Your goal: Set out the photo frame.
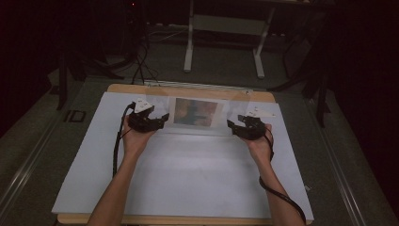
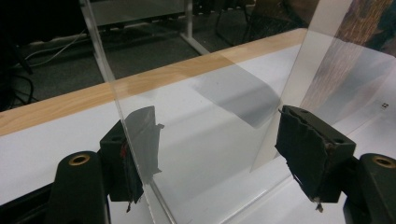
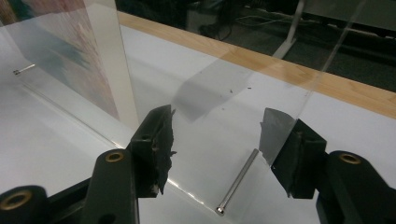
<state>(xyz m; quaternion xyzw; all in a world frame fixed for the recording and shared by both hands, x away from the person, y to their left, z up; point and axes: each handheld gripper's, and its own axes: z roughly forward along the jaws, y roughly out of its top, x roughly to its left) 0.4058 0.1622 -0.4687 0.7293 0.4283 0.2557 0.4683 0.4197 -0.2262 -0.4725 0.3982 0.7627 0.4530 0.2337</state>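
Clear acrylic is what we see first — an upright transparent frame [image 1: 196, 113] standing near the far edge of the white table [image 1: 188, 174], with a printed picture [image 1: 195, 112] sandwiched at its centre. From the high view, our left gripper [image 1: 157, 121] sits at the frame's left end and our right gripper [image 1: 235, 126] at its right end, each held in a hand resting on the tabletop.

In the left gripper view the jaws stand wide apart, and the clear panel's outer edge [image 2: 135, 158] rises between them, just beside the left-hand jaw; we cannot tell whether it touches. Nothing is clamped.

In the right gripper view the jaws are likewise spread wide, the panel's edge [image 3: 299, 109] close against the right-hand jaw. A slim metal pin [image 3: 237, 182] lies on the table between the jaws — loose, apart from both. Another small pin [image 3: 23, 70] lies farther off by the picture's base.
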